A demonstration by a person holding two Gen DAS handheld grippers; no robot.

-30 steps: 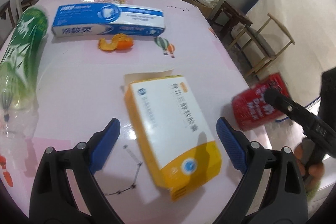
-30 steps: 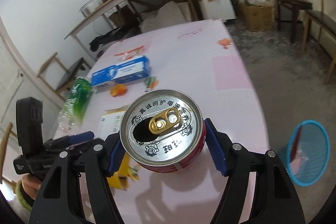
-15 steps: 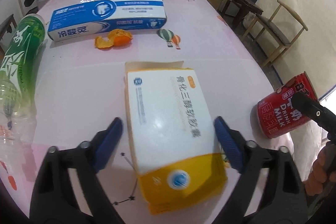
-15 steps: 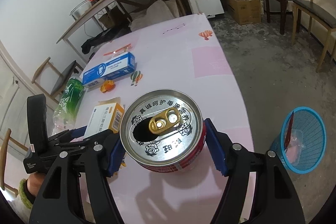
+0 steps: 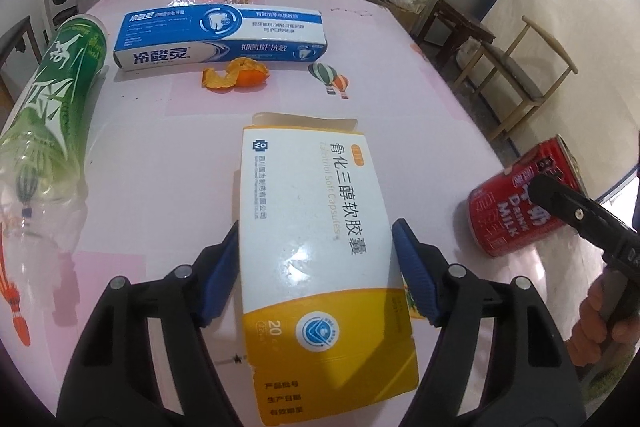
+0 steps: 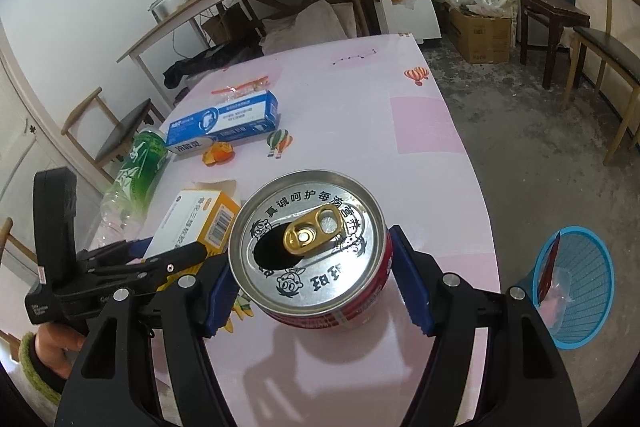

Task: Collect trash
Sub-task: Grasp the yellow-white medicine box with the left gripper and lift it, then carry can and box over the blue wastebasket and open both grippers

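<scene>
The left gripper (image 5: 316, 267) straddles the white-and-yellow medicine box (image 5: 320, 267), which lies flat on the pink table (image 5: 168, 147). Its jaws have just been closing, and the blue pads now sit at or just touching the box's long sides; a firm pinch is not evident. Risk: the carton is light, with an open flap at its far end, so squeezing could crush it or make it skid on the slick cloth.

The right gripper (image 6: 316, 279) is clamped on the red milk can (image 6: 316, 251), held tilted above the table with its opening showing. Leftover liquid could spill if it tips further, and the round wall could slip between the flat pads.

Further off, still on the table: orange peel (image 5: 236, 77), blue toothpaste box (image 5: 220, 39), green plastic bottle (image 5: 52, 99) on its side, which may roll if bumped. The blue waste basket (image 6: 572, 287) stands on the floor past the table edge; a drop from height could miss it.
</scene>
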